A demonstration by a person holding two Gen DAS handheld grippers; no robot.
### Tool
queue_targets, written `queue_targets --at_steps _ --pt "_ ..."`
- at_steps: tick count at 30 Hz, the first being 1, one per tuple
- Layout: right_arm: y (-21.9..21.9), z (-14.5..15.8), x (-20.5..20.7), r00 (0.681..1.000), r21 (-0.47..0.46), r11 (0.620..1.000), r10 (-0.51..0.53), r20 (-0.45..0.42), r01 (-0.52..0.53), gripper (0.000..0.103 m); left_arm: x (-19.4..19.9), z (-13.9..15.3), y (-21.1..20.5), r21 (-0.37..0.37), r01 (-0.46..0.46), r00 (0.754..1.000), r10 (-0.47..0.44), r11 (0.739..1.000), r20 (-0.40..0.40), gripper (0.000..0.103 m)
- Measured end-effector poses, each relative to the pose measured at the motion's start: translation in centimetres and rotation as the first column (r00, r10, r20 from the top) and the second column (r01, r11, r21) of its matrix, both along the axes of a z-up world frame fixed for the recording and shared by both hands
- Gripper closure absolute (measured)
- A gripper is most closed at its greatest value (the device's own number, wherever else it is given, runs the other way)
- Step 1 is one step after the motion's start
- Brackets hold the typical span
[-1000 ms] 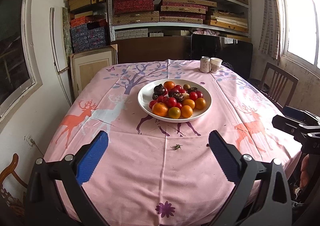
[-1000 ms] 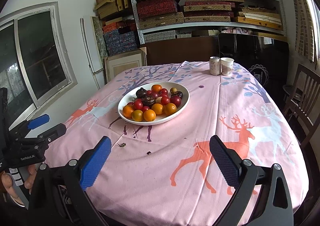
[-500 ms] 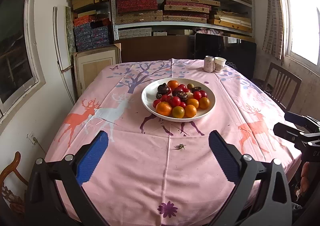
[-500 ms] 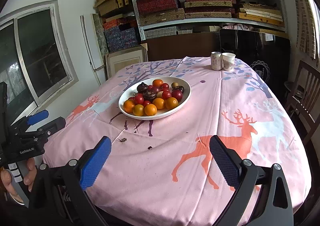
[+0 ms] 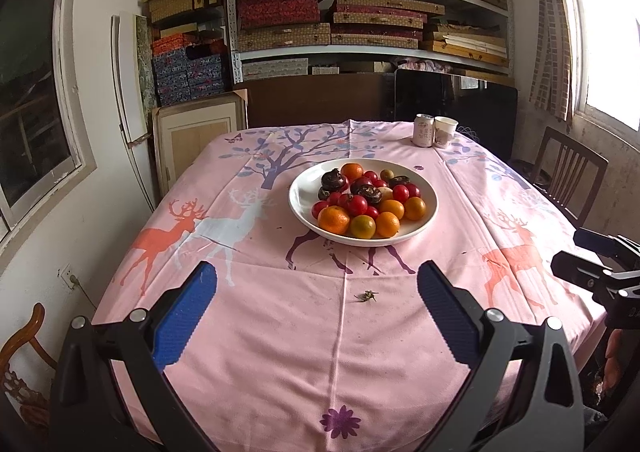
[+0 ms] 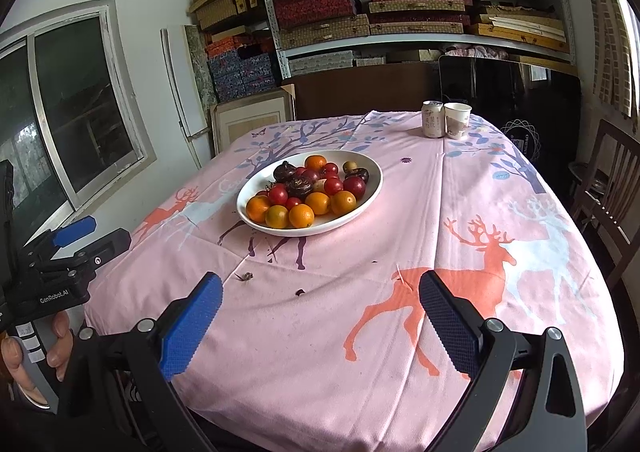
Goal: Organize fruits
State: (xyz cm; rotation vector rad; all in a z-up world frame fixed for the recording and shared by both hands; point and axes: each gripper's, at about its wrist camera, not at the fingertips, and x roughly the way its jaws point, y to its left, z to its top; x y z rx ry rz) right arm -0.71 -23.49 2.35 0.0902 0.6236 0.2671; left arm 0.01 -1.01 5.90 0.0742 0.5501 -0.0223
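On the desk [image 5: 280,352], under a pink cloth [image 6: 500,188] printed with deer and trees: white bowl [image 5: 300,196] at centre, heaped with fruits [image 5: 362,200]. Contents noted as oranges [image 5: 334,219] along the near rim, red cherry tomatoes [image 5: 357,205] in the middle, dark purple-brown fruits [image 5: 334,179] toward the far side. Same bowl [image 6: 362,208] seen left of centre from the right wrist.

Left gripper [image 5: 316,308] low over the near edge of the desk, well apart from the bowl; blue-padded fingers [image 5: 184,316] spread wide, nothing between them. Marked "GenRobot.AI" on its body where seen from the right wrist [image 6: 72,248].

Right gripper [image 6: 320,316] likewise over the near part of the cloth, fingers [image 6: 448,320] spread wide, holding nothing. Visible also at the right margin of the left view [image 5: 596,272].

At the far end of the desk: drink can [image 6: 433,119] touching or just beside a paper cup [image 6: 457,120]; can lettering present but too small to read. Small dry stem scrap [image 5: 367,296] on the cloth between bowl and left gripper.

Behind: shelves [image 5: 360,52] stacked with patterned flat boxes. Wooden chair [image 5: 568,176] at right.
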Motion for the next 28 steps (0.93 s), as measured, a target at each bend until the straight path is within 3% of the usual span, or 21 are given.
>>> queue_targets --at_steps 28 --pt "0.11 -0.36 0.05 1.0 -0.001 1.0 0.002 -0.005 -0.003 0.004 0.47 -0.36 0.41 0.002 -0.017 1.0 0.017 1.0 -0.025 0.005"
